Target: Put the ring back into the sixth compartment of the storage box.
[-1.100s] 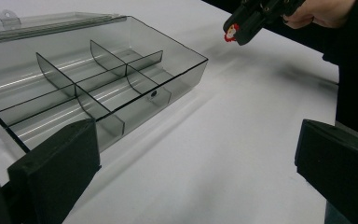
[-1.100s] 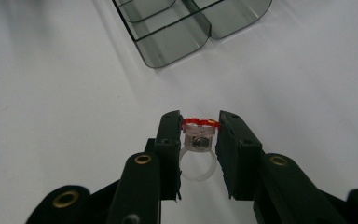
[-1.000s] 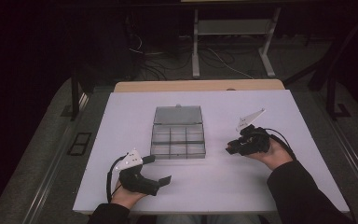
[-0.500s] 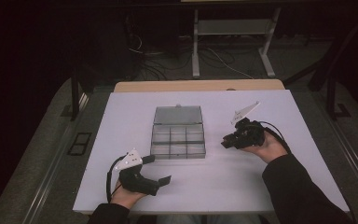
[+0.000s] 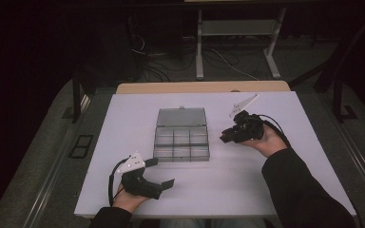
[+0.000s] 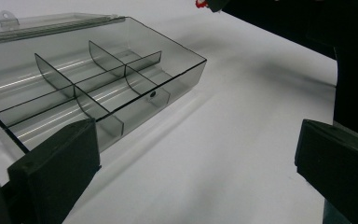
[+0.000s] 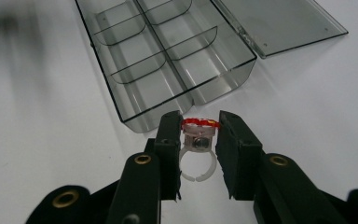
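Just right of the clear compartment box (image 5: 181, 140), the right hand-held gripper (image 7: 200, 133) is clamped on a small ring (image 7: 196, 144) with a red top, held above the white worktop (image 5: 275, 185) and short of the box's near wall. Nearer the person than the box, the left hand-held gripper (image 5: 164, 173) rests with jaws spread wide, holding nothing.
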Action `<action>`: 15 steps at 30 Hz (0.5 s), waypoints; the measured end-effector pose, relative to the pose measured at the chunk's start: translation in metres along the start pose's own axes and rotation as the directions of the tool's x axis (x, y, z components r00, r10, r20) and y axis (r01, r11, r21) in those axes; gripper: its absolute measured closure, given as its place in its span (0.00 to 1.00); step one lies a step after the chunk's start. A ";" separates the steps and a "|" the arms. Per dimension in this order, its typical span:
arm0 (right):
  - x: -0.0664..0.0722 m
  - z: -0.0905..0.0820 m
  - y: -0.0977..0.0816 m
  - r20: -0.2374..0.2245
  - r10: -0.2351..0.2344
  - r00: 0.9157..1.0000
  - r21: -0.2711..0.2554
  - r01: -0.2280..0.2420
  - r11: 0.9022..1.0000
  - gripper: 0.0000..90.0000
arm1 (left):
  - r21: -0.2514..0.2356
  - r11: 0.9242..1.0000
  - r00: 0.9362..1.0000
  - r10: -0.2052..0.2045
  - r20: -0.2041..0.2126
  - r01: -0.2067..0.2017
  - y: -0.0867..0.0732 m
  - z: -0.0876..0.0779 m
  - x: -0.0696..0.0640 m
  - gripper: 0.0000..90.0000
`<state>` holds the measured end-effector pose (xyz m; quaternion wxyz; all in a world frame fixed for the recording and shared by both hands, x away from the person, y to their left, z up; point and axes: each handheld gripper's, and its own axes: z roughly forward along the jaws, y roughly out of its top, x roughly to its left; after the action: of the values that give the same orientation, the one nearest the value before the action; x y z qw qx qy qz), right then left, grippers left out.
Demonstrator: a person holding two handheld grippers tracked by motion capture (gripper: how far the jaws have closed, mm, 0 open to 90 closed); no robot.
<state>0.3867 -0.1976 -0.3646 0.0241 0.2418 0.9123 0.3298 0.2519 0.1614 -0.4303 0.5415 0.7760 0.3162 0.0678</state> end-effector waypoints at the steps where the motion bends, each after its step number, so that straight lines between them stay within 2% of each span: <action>1: -0.001 0.000 0.002 -0.001 -0.005 1.000 0.000 0.005 1.000 0.78 | 0.000 1.000 1.000 0.000 0.000 0.000 0.000 0.000 0.000 0.00; 15: 0.001 0.005 0.027 -0.004 -0.019 1.000 0.001 0.019 1.000 0.78 | -0.001 1.000 1.000 0.000 0.003 0.000 0.000 0.000 0.000 0.00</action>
<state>0.3983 -0.1768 -0.3518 0.0256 0.2323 0.9148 0.3294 0.2518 0.1615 -0.4301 0.5425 0.7759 0.3150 0.0668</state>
